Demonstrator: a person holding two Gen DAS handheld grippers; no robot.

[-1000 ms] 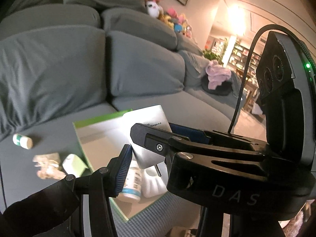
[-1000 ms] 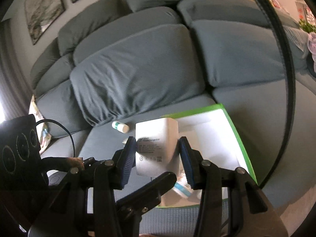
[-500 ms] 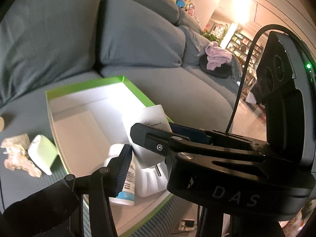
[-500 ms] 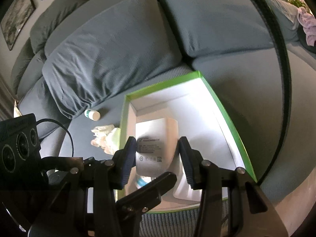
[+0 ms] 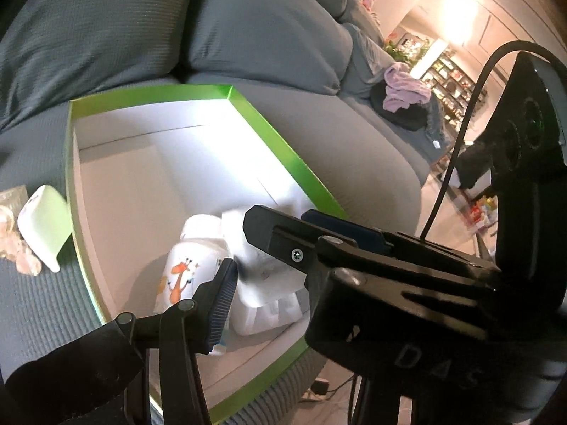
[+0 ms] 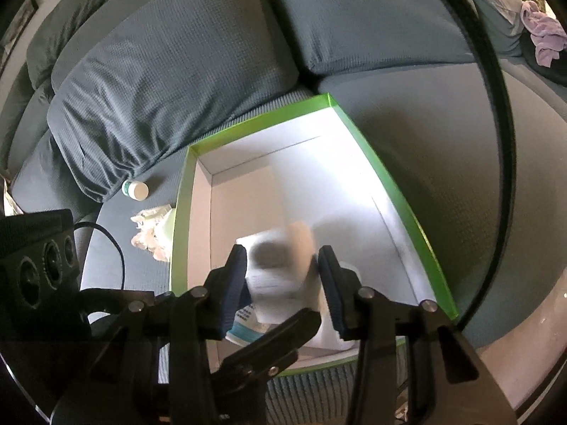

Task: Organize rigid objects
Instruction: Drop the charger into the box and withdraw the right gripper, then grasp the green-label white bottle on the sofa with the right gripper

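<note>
1. R gripper (image 6: 281, 276): jaws part open, white charger (image 6: 280, 265) between the pads, low over the near end of the green-rimmed box (image 6: 389, 184). The charger is blurred while the pads are sharp, so can't tell if it's gripped or loose.
2. L gripper (image 5: 283, 301): only one finger shows and nothing is seen in it. Jaw gap can't be told.
3. Risk: the charger may land on the giraffe bottle (image 5: 184, 276) or white item (image 5: 269, 311) below it, then tip or roll, since that corner is crowded.
4. Risk: the box sits on the soft sofa seat (image 6: 443, 141), w/ its near edge at the seat front, so a hard push down could tilt it.
5. Room: the far half of the box is bare, w/ low walls, and open seat lies to the right.
6. Left of the box: pill bottle (image 6: 135, 189), crumpled wrapper (image 6: 147, 233) and pale green piece (image 5: 44, 223) are outside, tight to the wall.
</note>
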